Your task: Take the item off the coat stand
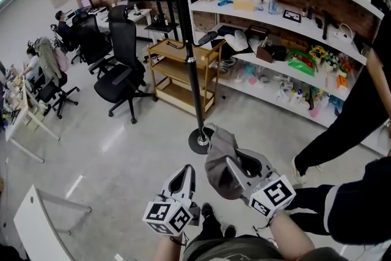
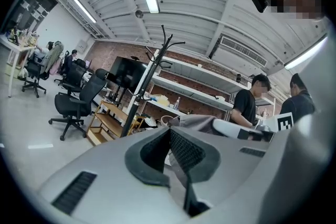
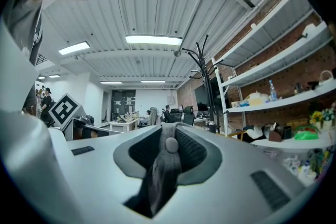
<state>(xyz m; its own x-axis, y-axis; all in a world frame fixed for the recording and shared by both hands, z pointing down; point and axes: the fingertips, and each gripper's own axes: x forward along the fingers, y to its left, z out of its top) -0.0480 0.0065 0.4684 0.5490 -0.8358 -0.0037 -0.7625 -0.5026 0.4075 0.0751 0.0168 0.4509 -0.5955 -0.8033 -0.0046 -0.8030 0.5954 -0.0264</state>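
Note:
The black coat stand point(image 1: 183, 21) rises in the middle of the room, and its round base point(image 1: 200, 141) rests on the floor just ahead of me. My right gripper point(image 1: 231, 163) is shut on a grey cap point(image 1: 217, 156), which hangs clear of the stand, low and near its base. In the right gripper view the cap's fabric and top button point(image 3: 169, 145) are pinched between the pads, with the coat stand point(image 3: 207, 81) beyond. My left gripper point(image 1: 186, 170) hangs beside it, shut and holding nothing. The left gripper view shows the cap point(image 2: 197, 123) just past the closed jaws.
White shelves point(image 1: 287, 27) full of small items line the brick wall at the right. A wooden cart point(image 1: 183, 73) and black office chairs point(image 1: 122, 70) stand behind the pole. A person in black point(image 1: 360, 131) is close on my right. A white table point(image 1: 43, 223) sits at lower left.

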